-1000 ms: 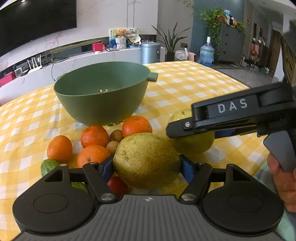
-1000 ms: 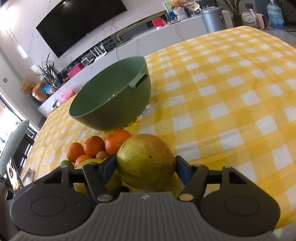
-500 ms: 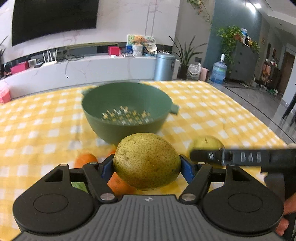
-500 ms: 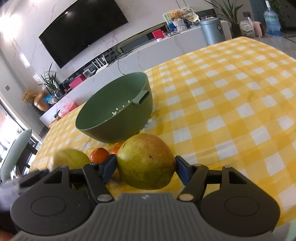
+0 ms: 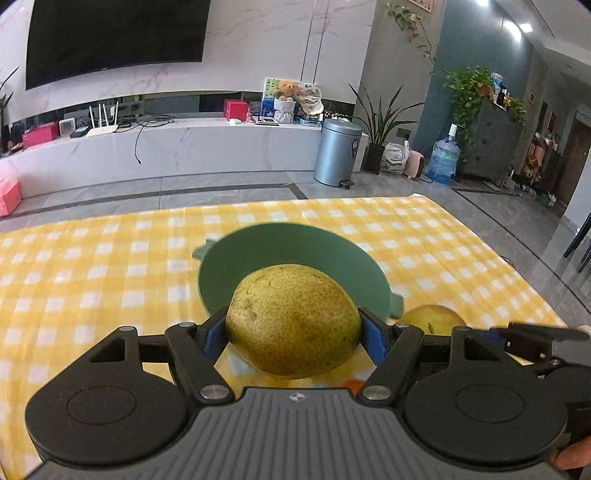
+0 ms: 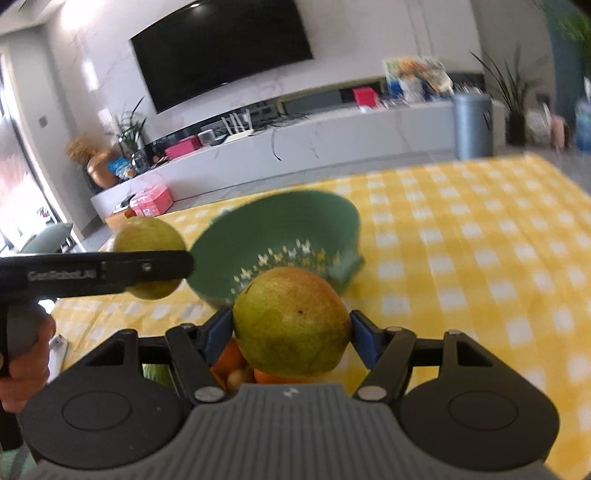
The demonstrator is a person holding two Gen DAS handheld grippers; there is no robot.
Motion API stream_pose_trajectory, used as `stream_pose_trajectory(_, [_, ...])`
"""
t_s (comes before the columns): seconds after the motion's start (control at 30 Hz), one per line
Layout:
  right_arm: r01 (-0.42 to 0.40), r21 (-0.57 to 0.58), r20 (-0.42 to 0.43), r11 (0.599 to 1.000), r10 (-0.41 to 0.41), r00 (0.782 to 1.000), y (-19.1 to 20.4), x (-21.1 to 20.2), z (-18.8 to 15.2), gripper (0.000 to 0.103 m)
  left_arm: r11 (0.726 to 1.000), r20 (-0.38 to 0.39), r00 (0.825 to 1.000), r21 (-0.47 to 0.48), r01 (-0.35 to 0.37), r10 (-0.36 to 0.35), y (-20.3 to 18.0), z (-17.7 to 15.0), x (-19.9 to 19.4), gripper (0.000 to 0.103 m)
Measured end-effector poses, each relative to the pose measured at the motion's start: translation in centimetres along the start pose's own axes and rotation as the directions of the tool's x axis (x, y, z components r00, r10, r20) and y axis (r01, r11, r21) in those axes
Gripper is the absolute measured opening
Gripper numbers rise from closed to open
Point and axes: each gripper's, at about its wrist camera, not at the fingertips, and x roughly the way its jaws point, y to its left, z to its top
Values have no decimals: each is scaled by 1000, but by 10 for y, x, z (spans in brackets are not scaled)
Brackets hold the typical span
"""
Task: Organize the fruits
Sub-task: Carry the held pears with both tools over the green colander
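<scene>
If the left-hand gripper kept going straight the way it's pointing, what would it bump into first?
Probably the green bowl. The left gripper, clamped on a pear, points down toward it, with nothing visible between; depth is hard to judge.

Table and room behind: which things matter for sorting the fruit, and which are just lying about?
Job: left gripper clamping a pear; right gripper clamping a reddish pear; green bowl; oranges.
Lying about: television; bin; water bottle.

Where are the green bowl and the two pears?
Green bowl (image 5: 295, 247): left wrist view, inner back wall.
Left pear (image 5: 291, 325): left wrist view, front skin.
Right pear (image 6: 291, 325): right wrist view, front skin.
</scene>
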Motion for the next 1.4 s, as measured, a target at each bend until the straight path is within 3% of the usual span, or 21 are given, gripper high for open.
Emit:
stream_pose_trajectory(0.23, [35,-213,-6,976,-37,999,23,32,34,65,1000,-28,1000,14,-7,7,15,12,28,82])
stream_pose_trajectory(0.47, [31,-332,-58,943,-53,997,29,74,51,65,1000,-59,998,-15,-4,3,33,10,47,83])
stream_pose_trajectory(0.6, [6,-352,-113,936,-49,992,31,98,57,65,1000,-76,997,-29,1,-3,43,9,57,82])
stream_pose_trajectory(0.93, [-40,-367,-250,929,-57,967,30,142,59,65,999,-43,999,41,28,-27,43,16,66,83])
stream_pose_trajectory(1.1, [-63,-374,-303,925,-58,951,30,153,57,65,993,-76,994,81,89,-82,38,17,75,83])
stream_pose_trajectory(1.23, [-93,-367,-339,926,-40,940,28,157,59,65,993,-137,984,10,119,-116,47,18,88,82])
stream_pose_trajectory(1.4, [-162,-327,-441,931,1,897,26,169,65,65,994,-136,985,10,108,-105,49,17,88,83])
